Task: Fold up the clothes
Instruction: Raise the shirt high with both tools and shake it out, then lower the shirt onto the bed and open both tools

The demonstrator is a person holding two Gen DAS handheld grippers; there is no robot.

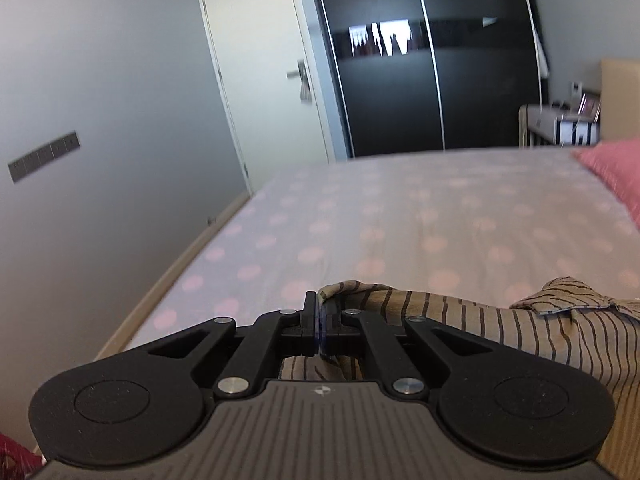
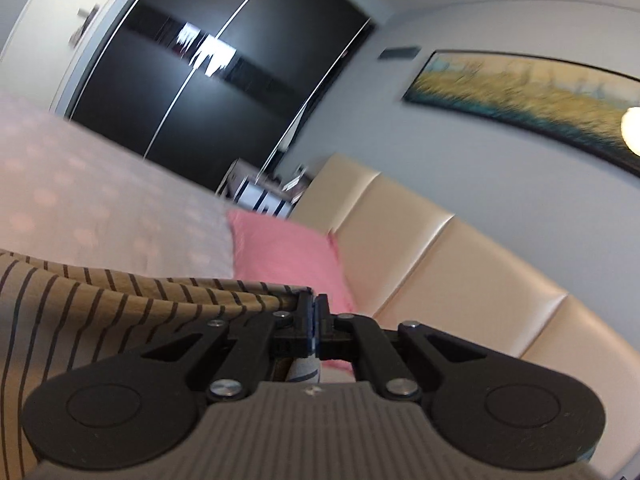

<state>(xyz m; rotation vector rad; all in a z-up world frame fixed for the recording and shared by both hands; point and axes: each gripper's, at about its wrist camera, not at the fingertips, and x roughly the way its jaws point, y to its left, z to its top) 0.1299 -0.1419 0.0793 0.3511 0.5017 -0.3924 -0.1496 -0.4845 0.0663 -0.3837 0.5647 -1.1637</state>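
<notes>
No readable writing, left gripper (image 1: 321, 322) and right gripper (image 2: 313, 326) each clamped on striped garment (image 1: 520, 340) — polka-dot bed (image 1: 400, 208), pink pillow (image 2: 288, 256), black wardrobe (image 1: 420, 80) beyond

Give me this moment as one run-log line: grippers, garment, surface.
left gripper: shut on striped shirt | right gripper: shut on striped shirt | shirt: over dotted bedsheet | pink pillow: beyond right gripper

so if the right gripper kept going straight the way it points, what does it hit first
Most likely the pink pillow, which lies just past the tips of the right gripper, shut on the striped shirt. The cream headboard stands beside it; depth is unclear.
</notes>
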